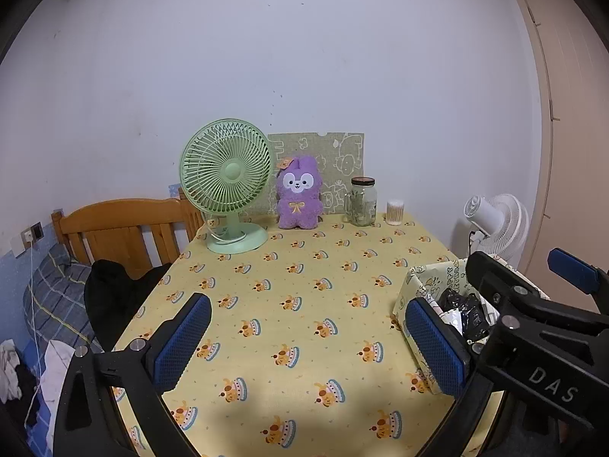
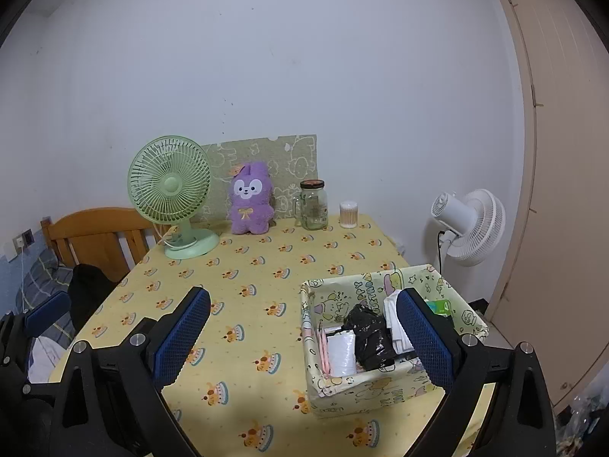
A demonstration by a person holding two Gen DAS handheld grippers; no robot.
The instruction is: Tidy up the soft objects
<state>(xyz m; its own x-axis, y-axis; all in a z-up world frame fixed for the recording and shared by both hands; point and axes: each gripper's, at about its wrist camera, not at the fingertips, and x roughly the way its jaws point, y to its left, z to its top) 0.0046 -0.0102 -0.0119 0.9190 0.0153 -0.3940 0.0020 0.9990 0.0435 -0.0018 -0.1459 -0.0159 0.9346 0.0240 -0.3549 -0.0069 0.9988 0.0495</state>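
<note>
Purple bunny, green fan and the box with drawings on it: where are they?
Purple bunny [image 1: 298,194]: left wrist view, on its belly by the bow.
Green fan [image 1: 227,170]: left wrist view, on the grille's middle hub.
Box [image 2: 365,386]: right wrist view, on its near outer wall.

A purple plush toy [image 2: 251,200] sits by a pale green fan [image 2: 170,186]; the counter [image 2: 266,278] wears yellow cloth patterned with cakes.
</note>
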